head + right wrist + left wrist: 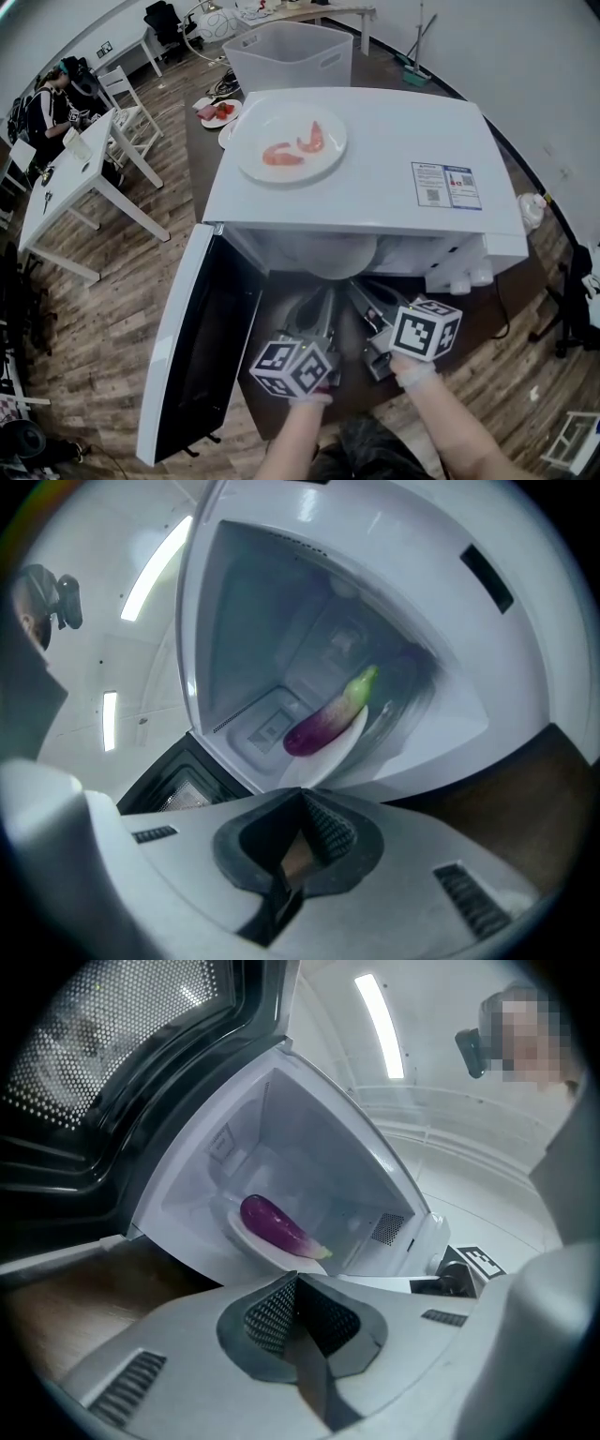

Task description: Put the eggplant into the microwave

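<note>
A purple eggplant (272, 1222) with a green stem lies on a white plate (238, 1234) inside the open white microwave (375, 159). The right gripper view also looks into the cavity and shows the eggplant (323, 722) on the plate (345, 750). The microwave door (202, 347) hangs open to the left. Both grippers sit just outside the opening, side by side. My left gripper (298, 1283) is shut with nothing between its jaws. My right gripper (302, 799) is shut and empty too. In the head view the left gripper (317, 305) and the right gripper (364, 291) point into the cavity; the eggplant is hidden there.
A white plate (246, 155) with shrimp (298, 147) rests on top of the microwave. Behind stand a white bin (291, 54) and a small plate of food (220, 112). White tables (75, 178) and chairs stand at the left, with a seated person (52, 98).
</note>
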Motion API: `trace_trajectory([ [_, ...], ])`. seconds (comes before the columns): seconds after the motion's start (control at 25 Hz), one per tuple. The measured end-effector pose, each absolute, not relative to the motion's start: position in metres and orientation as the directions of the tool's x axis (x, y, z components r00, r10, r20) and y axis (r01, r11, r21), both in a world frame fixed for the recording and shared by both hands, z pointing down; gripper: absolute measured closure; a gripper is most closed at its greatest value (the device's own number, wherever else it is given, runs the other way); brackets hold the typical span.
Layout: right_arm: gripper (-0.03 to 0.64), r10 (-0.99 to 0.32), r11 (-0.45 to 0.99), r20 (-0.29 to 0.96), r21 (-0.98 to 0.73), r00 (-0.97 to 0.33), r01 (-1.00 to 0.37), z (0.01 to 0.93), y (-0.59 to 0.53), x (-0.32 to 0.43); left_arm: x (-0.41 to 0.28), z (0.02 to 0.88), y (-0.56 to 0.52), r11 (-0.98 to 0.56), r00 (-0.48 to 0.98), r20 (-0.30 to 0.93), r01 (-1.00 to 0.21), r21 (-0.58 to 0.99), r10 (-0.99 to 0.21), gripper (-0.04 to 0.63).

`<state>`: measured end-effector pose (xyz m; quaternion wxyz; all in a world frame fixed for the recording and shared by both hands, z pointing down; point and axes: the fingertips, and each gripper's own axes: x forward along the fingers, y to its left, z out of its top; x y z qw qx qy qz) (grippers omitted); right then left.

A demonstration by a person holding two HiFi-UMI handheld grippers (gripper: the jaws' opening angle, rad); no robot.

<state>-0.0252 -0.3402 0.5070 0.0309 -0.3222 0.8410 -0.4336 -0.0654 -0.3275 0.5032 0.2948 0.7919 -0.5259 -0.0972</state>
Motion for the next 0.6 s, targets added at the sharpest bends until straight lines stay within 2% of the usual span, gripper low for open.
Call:
trace_trajectory([
  [0.6, 0.615, -0.596, 0.378, 0.221, -0.771, -0.772, -0.512, 0.507, -0.357, -0.025, -0.079, 0.502, -0.353, -0.223, 0.402, 0.167, -0.755, 0.617, -0.9, 0.591],
])
